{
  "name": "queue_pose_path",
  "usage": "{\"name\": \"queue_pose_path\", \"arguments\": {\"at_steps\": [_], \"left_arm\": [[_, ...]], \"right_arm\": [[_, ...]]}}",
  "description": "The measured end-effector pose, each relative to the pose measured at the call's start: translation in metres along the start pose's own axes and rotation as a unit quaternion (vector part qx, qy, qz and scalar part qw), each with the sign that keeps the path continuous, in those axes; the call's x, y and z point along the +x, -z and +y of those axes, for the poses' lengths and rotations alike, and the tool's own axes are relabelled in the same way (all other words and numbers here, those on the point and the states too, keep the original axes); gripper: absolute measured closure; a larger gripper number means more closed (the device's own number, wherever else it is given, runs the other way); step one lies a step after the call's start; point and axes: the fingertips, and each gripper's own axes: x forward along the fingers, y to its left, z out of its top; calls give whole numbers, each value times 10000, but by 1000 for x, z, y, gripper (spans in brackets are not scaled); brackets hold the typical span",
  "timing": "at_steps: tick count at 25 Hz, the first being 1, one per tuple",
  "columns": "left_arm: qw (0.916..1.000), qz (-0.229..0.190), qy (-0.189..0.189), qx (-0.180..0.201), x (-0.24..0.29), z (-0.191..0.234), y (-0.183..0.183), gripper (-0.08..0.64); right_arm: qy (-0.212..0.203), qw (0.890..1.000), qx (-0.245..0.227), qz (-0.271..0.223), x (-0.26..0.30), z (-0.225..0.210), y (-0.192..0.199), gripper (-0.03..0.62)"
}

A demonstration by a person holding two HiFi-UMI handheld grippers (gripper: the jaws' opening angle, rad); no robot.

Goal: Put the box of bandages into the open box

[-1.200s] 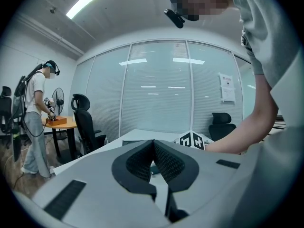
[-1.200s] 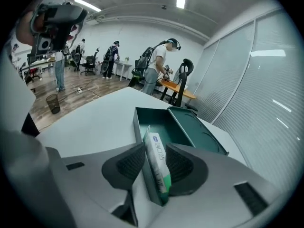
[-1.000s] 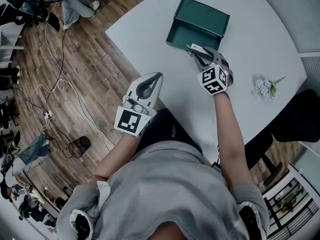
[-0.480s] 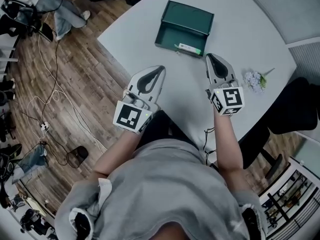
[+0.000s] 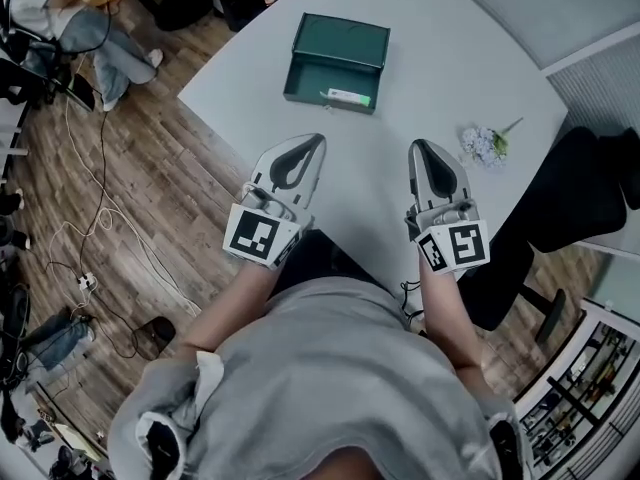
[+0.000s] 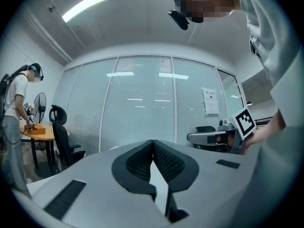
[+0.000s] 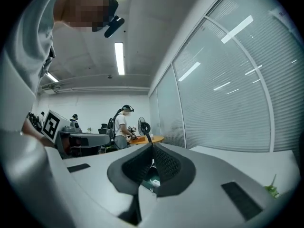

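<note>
Already inside the open box [image 5: 325, 72]: the box of bandages [image 5: 347, 96], lying flat on the green bottom, tight along the near wall and toward its right corner. Dark green all over, with the lid [image 5: 343, 38] tipped back on the far side. Set near the far-left edge of the white worktop [image 5: 440, 58].

Closed tip to tip and holding nothing: the left claw [image 5: 317, 139]. Seen in the head view across the near-left edge of the worktop, partly over the wood floor [image 5: 150, 198]. Aimed roughly toward the open box, well apart from it. In the left gripper view, ribbed pads [image 6: 166, 163] meeting at the front, with only pale worktop showing through the hollow behind them.

Likewise closed and empty: the right claw [image 5: 419, 145], raised above the near part of the worktop, level with the left one and well apart from it. In the right gripper view, pads [image 7: 164, 164] pressed together at the tips. Behind them, through the hollow, a small glimpse of green with a white patch.

To the right of the right claw, near the worktop's edge: a small bunch of flowers [image 5: 485, 144], touching neither claw. Beyond that edge, a dark office chair [image 5: 585, 198]. On the floor at left, loose cables [image 5: 105, 168]. In the top-left corner, another person [image 5: 70, 18].
</note>
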Motion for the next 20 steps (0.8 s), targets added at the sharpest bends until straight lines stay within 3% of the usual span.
{"name": "queue_pose_path", "arguments": {"at_steps": [5,11,15,20], "left_arm": [[10000,60,-44,-12,-5,-8,2,540],[9975,37,-705,94,-20,-1,-1,540],[9984,56,-561,105,-23,-11,-1,540],[9993,260,-190,166,-21,-40,9,540]], "right_arm": [[88,10000,20,19,-24,2,-5,541],[272,9995,109,-100,-42,5,-13,541],[304,9993,183,-82,-52,10,-13,541],[23,9990,429,-88,-70,17,-13,541]]}}
